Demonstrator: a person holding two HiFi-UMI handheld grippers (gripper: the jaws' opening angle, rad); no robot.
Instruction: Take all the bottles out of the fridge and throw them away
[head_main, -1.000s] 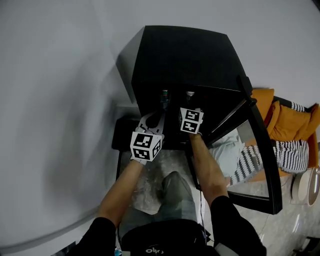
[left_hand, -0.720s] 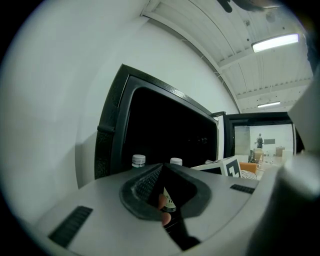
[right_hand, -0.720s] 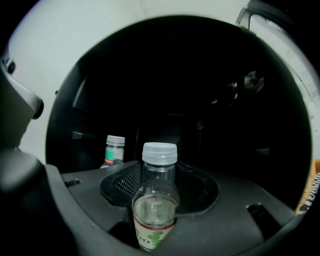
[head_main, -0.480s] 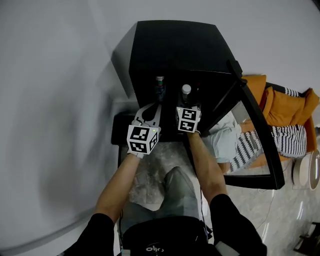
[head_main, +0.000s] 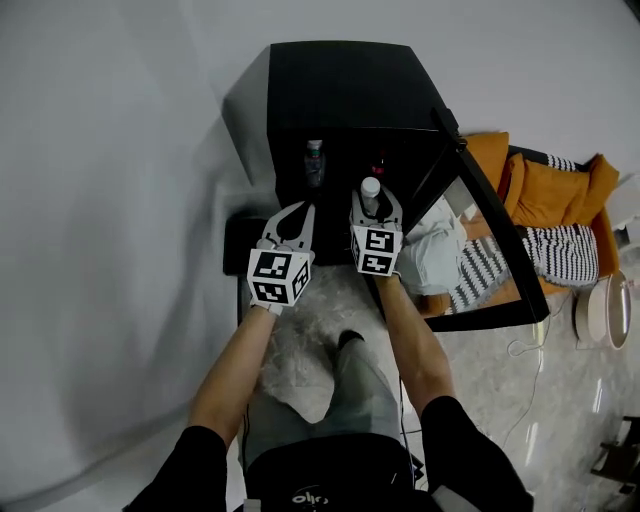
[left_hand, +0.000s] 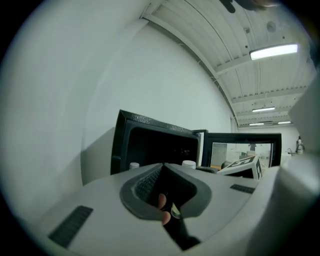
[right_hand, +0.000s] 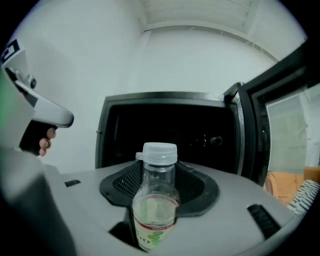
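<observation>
Small clear bottle (right_hand: 156, 200), white cap, a little liquid left – gripped upright in the right claw (head_main: 376, 200), likely so nothing spills, just outside the open fridge (head_main: 350, 90). Another bottle (head_main: 314, 163) waits inside – left claw (head_main: 302, 208) alongside, pinched together, empty

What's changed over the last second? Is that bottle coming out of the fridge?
Yes. Both grippers have drawn back from the fridge opening toward the person. The right hand-held gripper, still shut on the clear white-capped bottle, has pulled it out to the front of the opening. The left hand-held gripper came back shut and empty. Unchanged: the second bottle stands inside the fridge, and the door stays open.
</observation>
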